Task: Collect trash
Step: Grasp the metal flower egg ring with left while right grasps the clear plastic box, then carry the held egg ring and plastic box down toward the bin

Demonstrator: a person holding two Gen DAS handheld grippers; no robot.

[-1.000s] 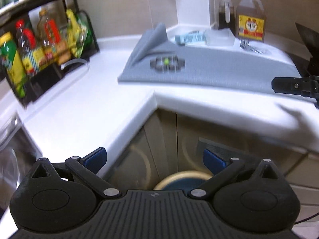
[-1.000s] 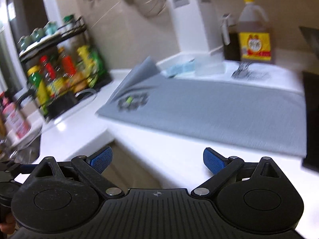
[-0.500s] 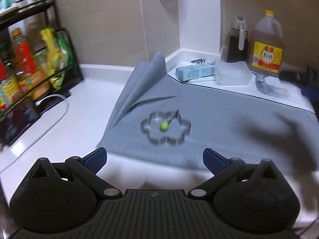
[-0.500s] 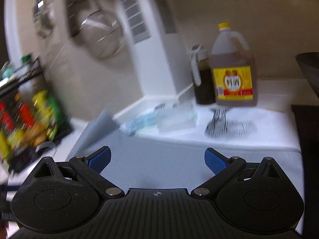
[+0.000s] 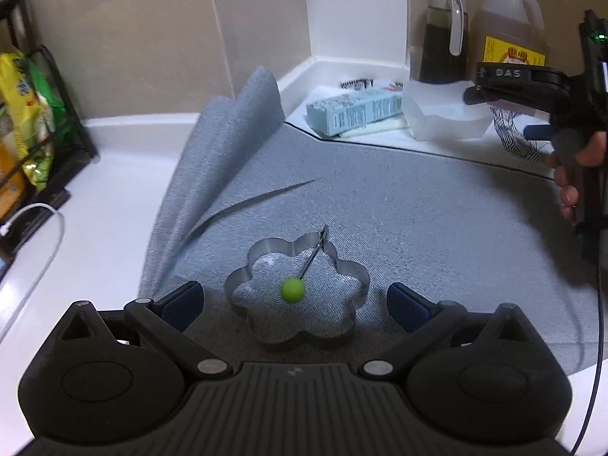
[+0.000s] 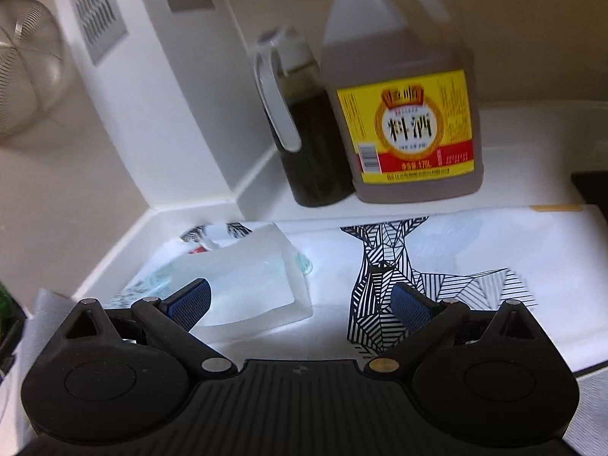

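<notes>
A: Nearest item, left view?
B: Left gripper, jaws spread wide, nothing between them. It hangs low over one flower-shaped metal ring with one green-headed pin inside it, both lying on the grey mat; likely lined up to straddle the ring.

A: The mat itself?
B: One, spread on the white counter, its left edge curled upward.

A: Right view, nearest?
B: Right gripper, jaws likewise parted and empty, aimed at the back corner. One clear plastic tray sits just ahead of the left finger, on one white sheet with a black line drawing.

A: Where is the trash?
B: Judged to be that corner cluster: the tray, one pale blue carton touching it, and the sheet beneath. All uncollected.

A: Furthest?
B: Two bottles against the wall, side by side: one dark pitcher bottle, one yellow-labelled jug. Probably stored there, not rubbish.
</notes>
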